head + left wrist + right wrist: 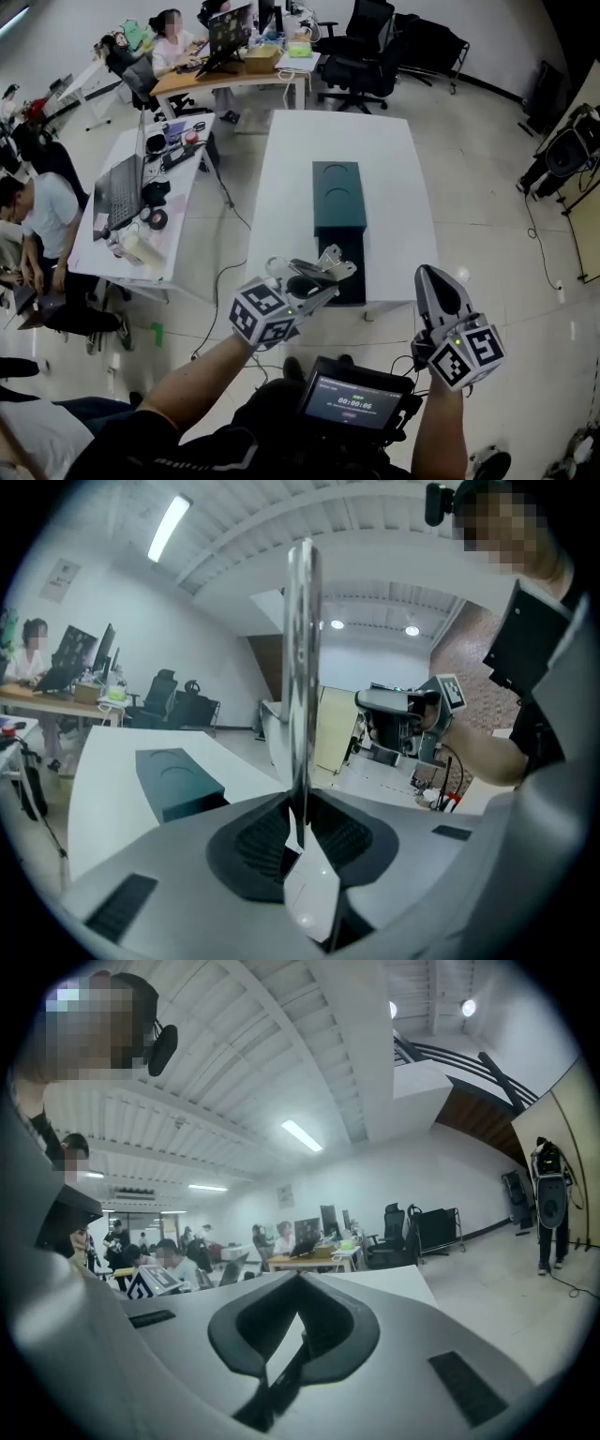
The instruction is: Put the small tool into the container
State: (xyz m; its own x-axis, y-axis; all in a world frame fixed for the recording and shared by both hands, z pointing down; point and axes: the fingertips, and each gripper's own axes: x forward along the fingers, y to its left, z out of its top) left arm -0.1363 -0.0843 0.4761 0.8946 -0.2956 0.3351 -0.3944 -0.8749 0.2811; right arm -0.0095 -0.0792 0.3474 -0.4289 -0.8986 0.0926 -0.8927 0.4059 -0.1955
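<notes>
Nearest, at the person's chest, a dark device with a lit screen [352, 398] faces up. The left hand-held gripper [330, 270] is clamped on the small tool [302, 667], a thin, flat, shiny strip that stands straight up out of the jaw tips in the left gripper view. In the head view the tool cannot be made out clearly. The right hand-held gripper [435, 281] is closed and empty, its jaw tips meeting with nothing between them. It is held at the near right of the white table [281, 187]. The left hand-held gripper sits at the table's near edge, in line with the near end of the container [337, 192]. The container is a long dark green box lying lengthwise on the table, with two round recesses in its top. Beyond, to the left, a second table carries an open laptop [117, 192], with people seated beside it. Office chairs [361, 42] stand farthest back.
</notes>
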